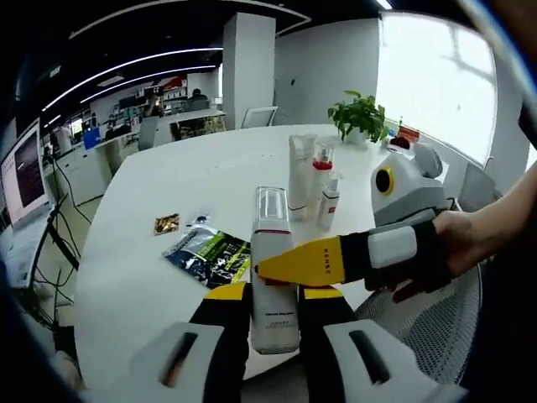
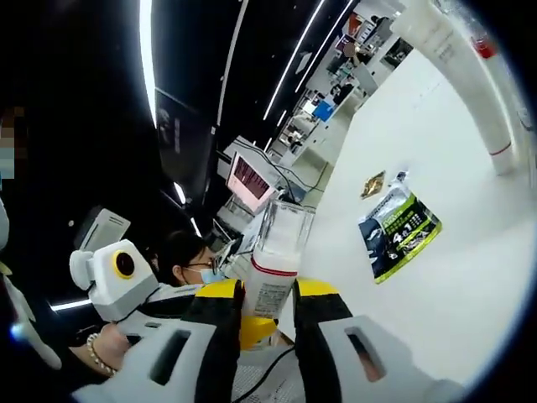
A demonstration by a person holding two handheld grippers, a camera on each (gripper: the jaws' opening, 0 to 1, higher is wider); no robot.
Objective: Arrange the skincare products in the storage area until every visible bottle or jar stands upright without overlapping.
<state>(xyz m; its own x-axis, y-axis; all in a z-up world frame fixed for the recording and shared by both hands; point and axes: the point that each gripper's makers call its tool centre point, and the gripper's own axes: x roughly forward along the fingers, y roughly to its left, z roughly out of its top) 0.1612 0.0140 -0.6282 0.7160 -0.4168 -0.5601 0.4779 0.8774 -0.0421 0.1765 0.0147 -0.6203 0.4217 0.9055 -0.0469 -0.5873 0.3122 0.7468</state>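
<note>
A white bottle with a clear cap and a red band point(image 1: 273, 252) is held upright over the table's near edge. My left gripper point(image 1: 274, 295) is shut on its lower body, one yellow-tipped jaw on each side. My right gripper point(image 1: 319, 260) reaches in from the right, its yellow jaw lying across the bottle's middle. In the right gripper view the same bottle point(image 2: 275, 252) stands between my right gripper's point(image 2: 267, 292) jaws, which press on it, and my left gripper point(image 2: 256, 332) shows below. Three more skincare bottles point(image 1: 304, 172) stand upright mid-table; a tall white tube point(image 2: 457, 71) is one of them.
A green-and-black packet point(image 1: 210, 252) and a small gold sachet point(image 1: 166, 223) lie flat on the white round table point(image 1: 185, 176). A potted plant point(image 1: 361, 113) stands at the far edge. A mesh chair point(image 1: 428, 327) sits at the near right. A person sits beyond the table point(image 2: 189, 256).
</note>
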